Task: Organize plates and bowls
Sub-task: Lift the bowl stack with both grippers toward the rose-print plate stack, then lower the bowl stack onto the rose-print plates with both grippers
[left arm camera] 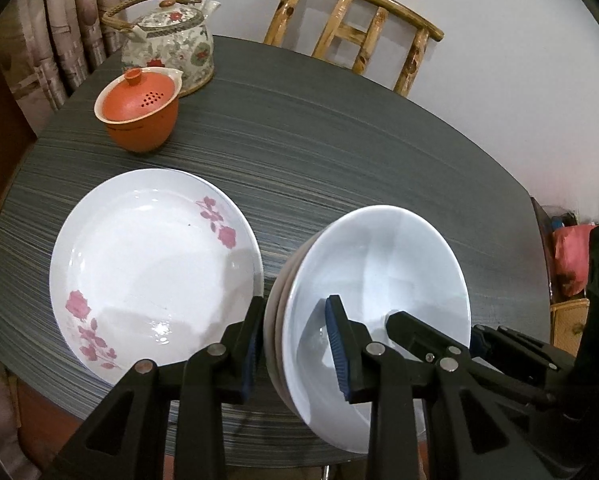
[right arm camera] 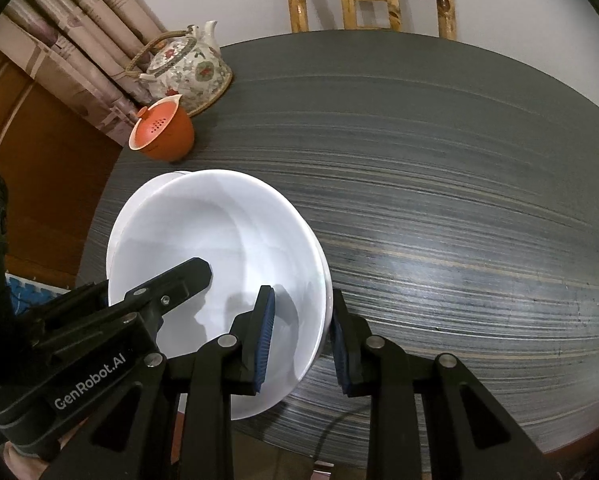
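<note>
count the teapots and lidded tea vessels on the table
2. The floral teapot stands at the table's far left edge by the curtain; the orange lidded tea bowl sits just in front of it, nearer the flowered plate. None seem hidden.

Left-wrist view: stack of bowls sits at centre-right, w/ the flowered plate just beside it at 9 o'clock, both on the table. Lidded cup at 11 o'clock, beyond the plate — teapot right behind it, touching or nearly so. Chair at 12 o'clock, past the table's far edge. Left gripper straddles the stack's 9 o'clock rim; right gripper straddles its 3 o'clock rim — one of each tool's fingers inside the top bowl.
</note>
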`<move>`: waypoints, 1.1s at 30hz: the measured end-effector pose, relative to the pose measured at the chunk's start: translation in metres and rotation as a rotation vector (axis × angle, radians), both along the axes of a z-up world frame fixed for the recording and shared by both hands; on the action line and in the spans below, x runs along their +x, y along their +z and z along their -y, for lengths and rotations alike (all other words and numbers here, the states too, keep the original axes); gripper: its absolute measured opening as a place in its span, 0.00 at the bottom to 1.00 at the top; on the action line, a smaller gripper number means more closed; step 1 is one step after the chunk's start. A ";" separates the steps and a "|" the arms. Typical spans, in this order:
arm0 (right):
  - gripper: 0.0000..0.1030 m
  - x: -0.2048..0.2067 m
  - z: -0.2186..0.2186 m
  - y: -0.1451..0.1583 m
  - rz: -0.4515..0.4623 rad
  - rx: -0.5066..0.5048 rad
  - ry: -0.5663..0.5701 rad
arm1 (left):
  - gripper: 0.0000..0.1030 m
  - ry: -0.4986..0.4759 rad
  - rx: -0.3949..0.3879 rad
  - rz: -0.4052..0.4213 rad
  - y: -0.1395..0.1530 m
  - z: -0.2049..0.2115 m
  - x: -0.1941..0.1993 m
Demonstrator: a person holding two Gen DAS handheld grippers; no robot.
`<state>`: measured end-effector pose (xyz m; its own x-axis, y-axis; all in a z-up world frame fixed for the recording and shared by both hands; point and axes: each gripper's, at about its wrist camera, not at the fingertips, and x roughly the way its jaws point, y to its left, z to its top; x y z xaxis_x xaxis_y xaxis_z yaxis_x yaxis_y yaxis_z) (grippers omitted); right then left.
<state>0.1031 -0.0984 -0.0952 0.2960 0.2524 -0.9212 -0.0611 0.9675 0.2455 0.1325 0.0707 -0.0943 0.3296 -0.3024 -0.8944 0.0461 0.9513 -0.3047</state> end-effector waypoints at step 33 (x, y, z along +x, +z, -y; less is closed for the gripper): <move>0.24 0.044 -0.119 0.000 -0.048 0.033 0.162 | 0.29 0.165 0.041 -0.009 0.008 -0.124 0.003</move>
<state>0.1467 0.0208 -0.0953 0.2052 0.3238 -0.9236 -0.2026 0.9373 0.2835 0.1352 0.1947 -0.0868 0.3633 -0.2079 -0.9082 -0.1145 0.9574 -0.2650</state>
